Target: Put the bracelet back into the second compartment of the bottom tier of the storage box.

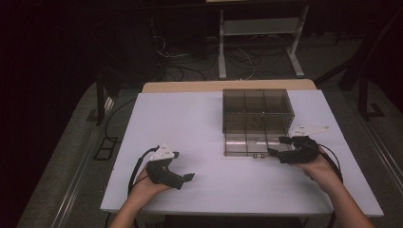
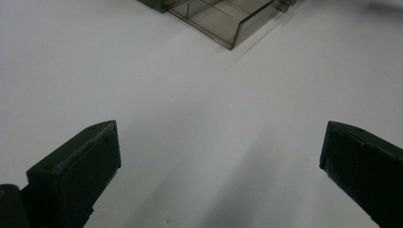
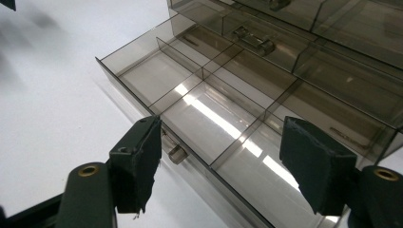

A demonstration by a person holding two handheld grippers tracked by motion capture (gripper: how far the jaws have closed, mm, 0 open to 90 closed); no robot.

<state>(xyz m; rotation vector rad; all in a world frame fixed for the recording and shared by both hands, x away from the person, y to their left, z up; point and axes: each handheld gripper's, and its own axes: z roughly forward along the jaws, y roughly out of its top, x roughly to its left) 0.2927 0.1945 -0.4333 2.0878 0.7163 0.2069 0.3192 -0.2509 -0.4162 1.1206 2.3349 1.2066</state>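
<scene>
A smoky clear plastic box (image 1: 256,114) with several compartments stands at the table's middle right. Its low drawer (image 1: 247,145) is slid out toward me, and it looks empty. My right gripper (image 1: 278,146) is open at the drawer's front right corner. In the right gripper view, the open jaws of the right gripper (image 3: 221,128) straddle the drawer's front wall (image 3: 142,102), with a small knob (image 3: 176,153) just inside the left jaw. My left gripper (image 1: 183,167) rests open on the table at the front left. In the left gripper view the left gripper (image 2: 219,137) holds nothing.
The white table (image 1: 190,118) has bare room left of the box. A corner of the box (image 2: 223,21) shows far ahead in the left gripper view. Beyond the table are a dark floor, cables and a white stand (image 1: 259,28).
</scene>
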